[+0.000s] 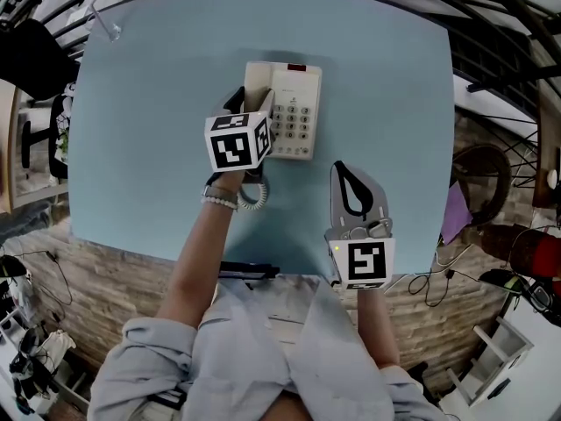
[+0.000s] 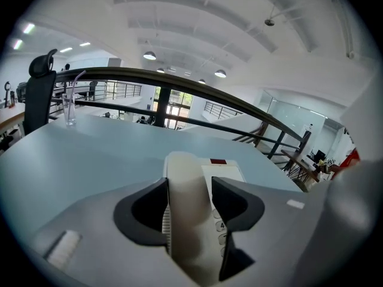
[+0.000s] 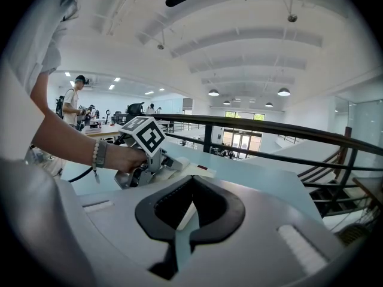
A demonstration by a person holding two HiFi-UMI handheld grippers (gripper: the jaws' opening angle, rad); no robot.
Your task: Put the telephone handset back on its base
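Observation:
A cream telephone base point(image 1: 301, 117) with a keypad sits at the middle of the pale blue table point(image 1: 149, 147). Its handset point(image 1: 259, 77) lies along the base's left side, and a coiled cord point(image 1: 254, 197) hangs off the near end. My left gripper point(image 1: 255, 103) is over the handset, with the jaws pressed against both sides. In the left gripper view the handset point(image 2: 185, 172) fills the gap between the dark pads, with the base point(image 2: 226, 175) just right of it. My right gripper point(image 1: 338, 168) rests near the table's front edge, shut and empty. From the right gripper view point(image 3: 191, 179) the phone point(image 3: 194, 171) is ahead.
A drinking glass with a straw point(image 1: 109, 28) stands at the table's far left corner, also in the left gripper view point(image 2: 70, 109). A dark railing point(image 2: 239, 103) runs beyond the table's far edge. Chairs and cables lie on the floor to the right of the table.

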